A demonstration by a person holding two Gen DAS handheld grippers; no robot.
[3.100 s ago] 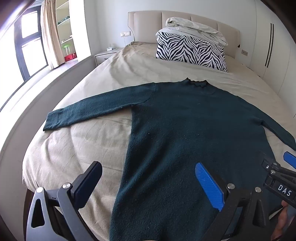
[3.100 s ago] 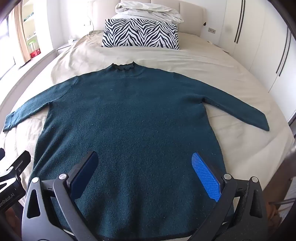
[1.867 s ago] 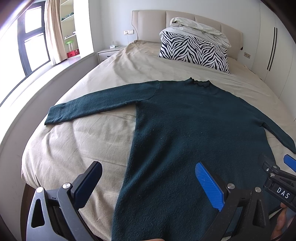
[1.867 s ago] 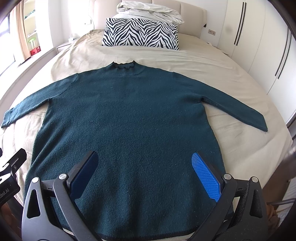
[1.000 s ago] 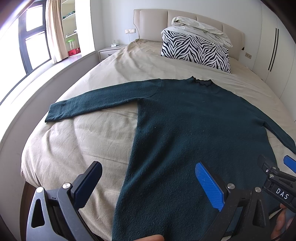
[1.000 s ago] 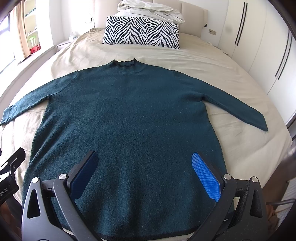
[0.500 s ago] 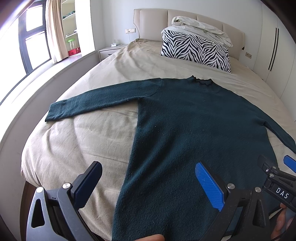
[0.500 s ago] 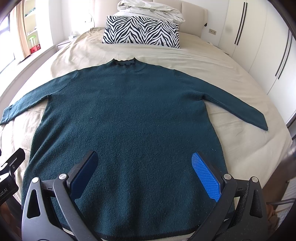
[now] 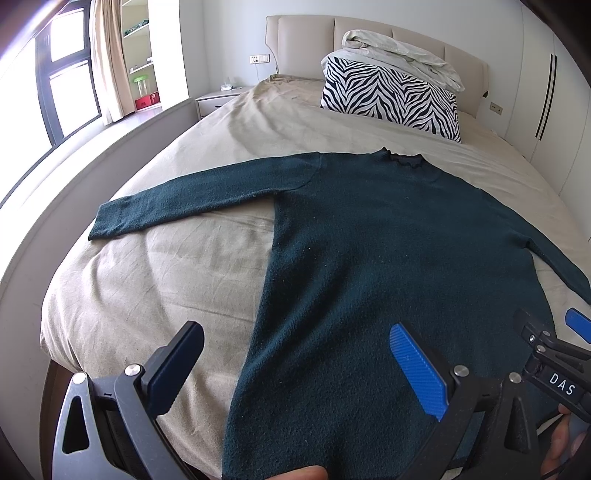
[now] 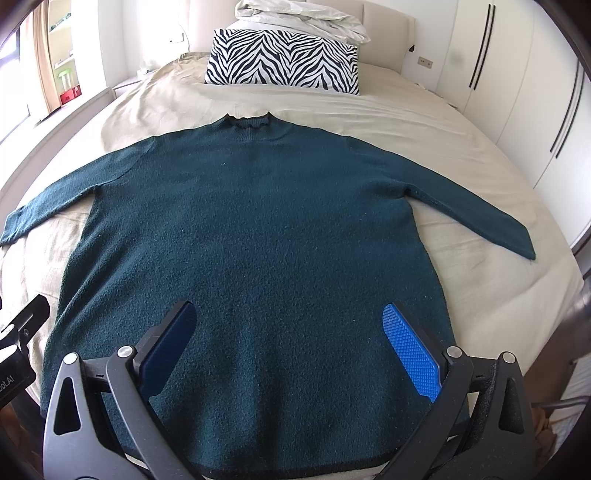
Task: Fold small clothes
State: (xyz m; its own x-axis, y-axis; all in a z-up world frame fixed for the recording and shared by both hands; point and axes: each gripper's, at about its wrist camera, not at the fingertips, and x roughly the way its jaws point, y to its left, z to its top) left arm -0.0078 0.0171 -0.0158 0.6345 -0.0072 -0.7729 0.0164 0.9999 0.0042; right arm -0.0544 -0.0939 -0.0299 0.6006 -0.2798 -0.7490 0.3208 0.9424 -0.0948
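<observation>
Your left tool and right tool both gape, holding nothing, over the hem. Sweater lies flat on the bed, collar at 12 o'clock.

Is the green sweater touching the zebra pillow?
Apart. The right wrist view shows bare beige sheet between the sweater collar and the zebra pillow.

Sweater flat on bed — pillow behind it, blanket atop.
</observation>
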